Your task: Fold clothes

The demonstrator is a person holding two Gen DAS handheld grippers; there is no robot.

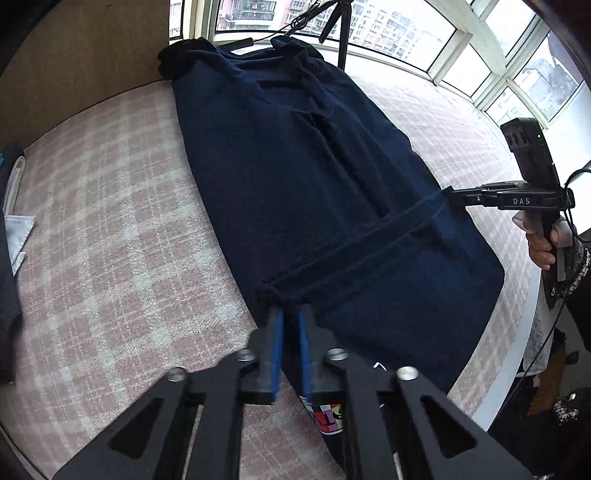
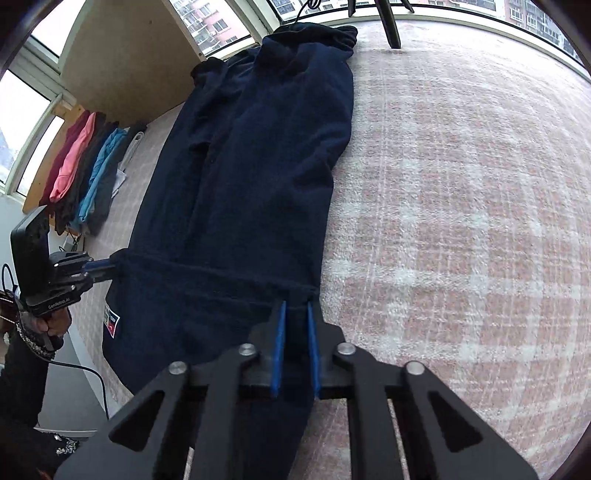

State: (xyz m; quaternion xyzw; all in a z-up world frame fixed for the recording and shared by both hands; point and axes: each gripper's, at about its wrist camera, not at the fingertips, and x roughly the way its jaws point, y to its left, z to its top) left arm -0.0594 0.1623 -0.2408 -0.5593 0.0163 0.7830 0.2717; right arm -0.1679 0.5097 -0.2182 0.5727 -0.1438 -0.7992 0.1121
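Note:
A dark navy garment (image 1: 295, 166) lies lengthwise on a pink-and-white checked surface (image 1: 110, 240), its sides folded in; it also shows in the right wrist view (image 2: 251, 166). Its near end is doubled back, making a raised fold edge across it. My left gripper (image 1: 291, 314) is shut on the left end of that fold edge. My right gripper (image 2: 295, 306) is shut on the right end of it, and shows from the side in the left wrist view (image 1: 452, 195). The left gripper shows in the right wrist view (image 2: 107, 264). A colourful label (image 1: 328, 417) peeks out under the near hem.
A stack of folded clothes in maroon, pink, black and blue (image 2: 85, 173) lies at the far left by a wooden board (image 2: 140, 66). A white item (image 1: 16, 225) lies at the left edge. A black tripod leg (image 2: 391, 26) stands by the windows (image 1: 461, 44).

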